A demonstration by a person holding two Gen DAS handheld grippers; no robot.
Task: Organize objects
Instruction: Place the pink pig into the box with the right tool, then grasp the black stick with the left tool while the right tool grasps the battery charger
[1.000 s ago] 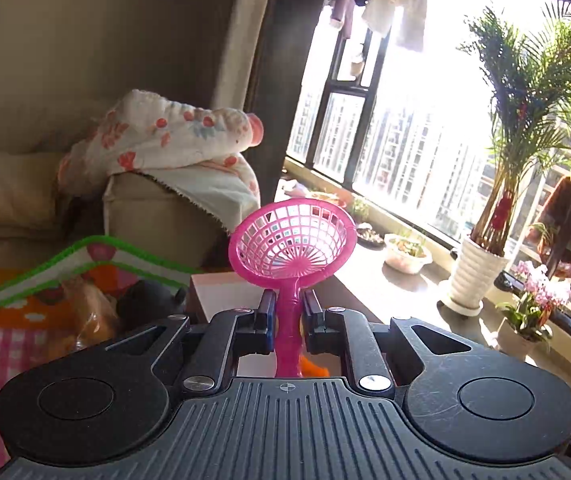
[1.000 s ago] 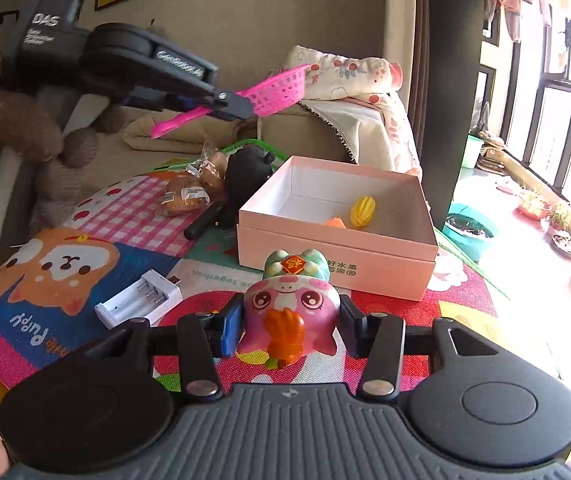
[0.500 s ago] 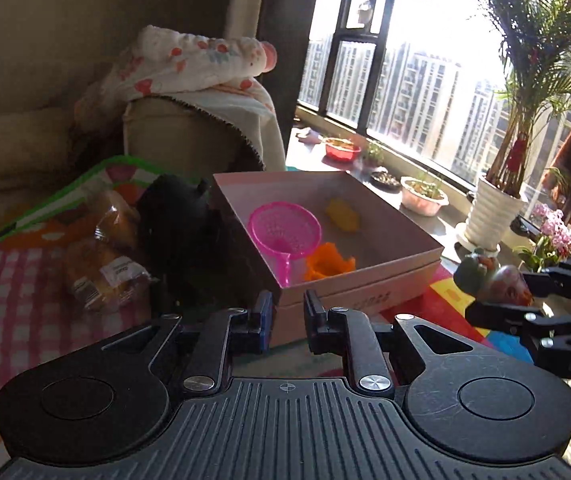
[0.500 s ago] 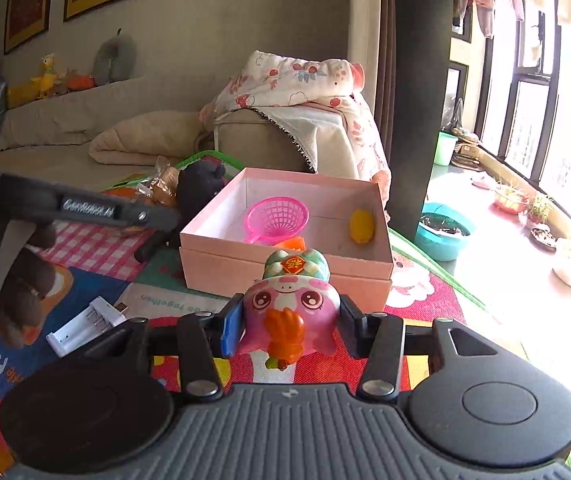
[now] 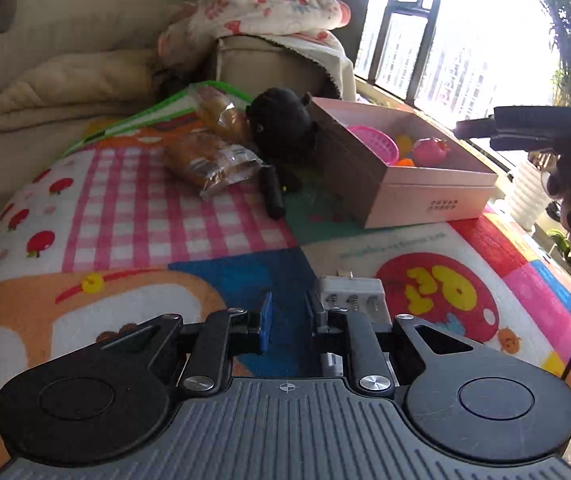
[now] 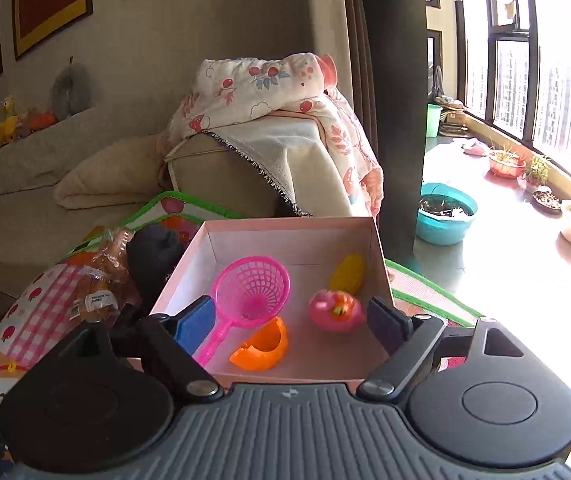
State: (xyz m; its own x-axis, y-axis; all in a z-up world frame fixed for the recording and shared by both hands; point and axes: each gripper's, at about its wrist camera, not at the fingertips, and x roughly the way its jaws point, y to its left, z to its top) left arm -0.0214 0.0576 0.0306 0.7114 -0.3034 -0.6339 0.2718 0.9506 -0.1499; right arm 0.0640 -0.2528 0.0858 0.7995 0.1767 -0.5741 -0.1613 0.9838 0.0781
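Pink box [image 6: 285,226] holds net scoop [image 6: 251,294], pig toy [image 6: 335,312], orange piece [image 6: 261,346]. Right gripper [image 6: 291,322] hangs over it, spread wide, empty. Left gripper [image 5: 287,318], partly open and empty, sits beside white charger [image 5: 353,300]; judged next pick, needing realignment.

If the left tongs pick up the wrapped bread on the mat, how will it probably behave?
The wrapped bread will probably feel light and soft, because it is a loose, crinkled clear bag. The shiny film may slip and bend between the fingers, so a grip on the loaf seems safer. It lies flat on the mat, so rolling looks unlikely.
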